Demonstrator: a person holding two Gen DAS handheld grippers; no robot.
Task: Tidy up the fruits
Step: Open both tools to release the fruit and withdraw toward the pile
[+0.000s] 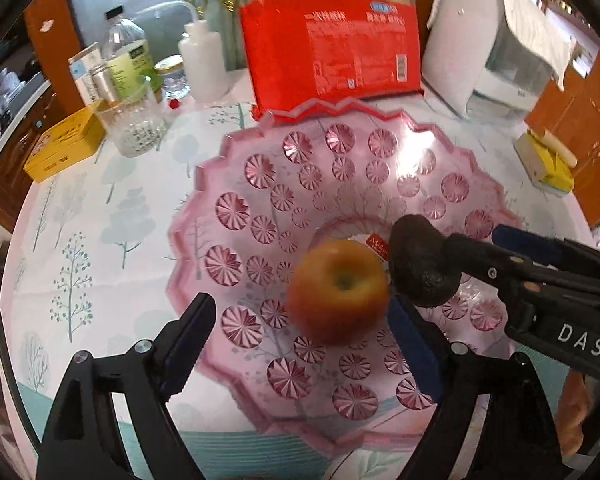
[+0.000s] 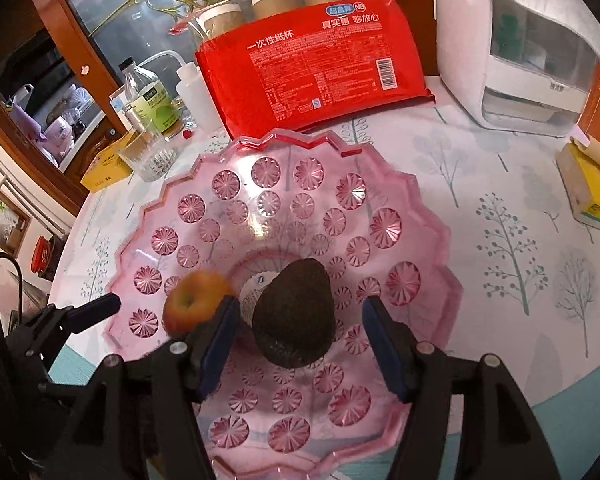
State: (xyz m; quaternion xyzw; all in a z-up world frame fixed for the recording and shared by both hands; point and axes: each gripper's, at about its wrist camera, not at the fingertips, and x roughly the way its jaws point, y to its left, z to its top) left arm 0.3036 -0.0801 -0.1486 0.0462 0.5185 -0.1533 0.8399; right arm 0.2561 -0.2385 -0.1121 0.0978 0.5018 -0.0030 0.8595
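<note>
A scalloped pink glass fruit bowl (image 2: 416, 216) sits on a tree-patterned tablecloth (image 2: 512, 208), with a red pack of paper cups (image 2: 320, 68) standing just behind it. Near the bowl's centre lie a blurred orange-red apple (image 1: 338, 290) and, just to its right, a dark avocado (image 2: 296, 316), the two seemingly touching. The left gripper (image 1: 300, 344) has its fingers spread wide around the apple, and the right gripper (image 2: 298, 344) has its fingers apart on either side of the avocado, gripping nothing.
</note>
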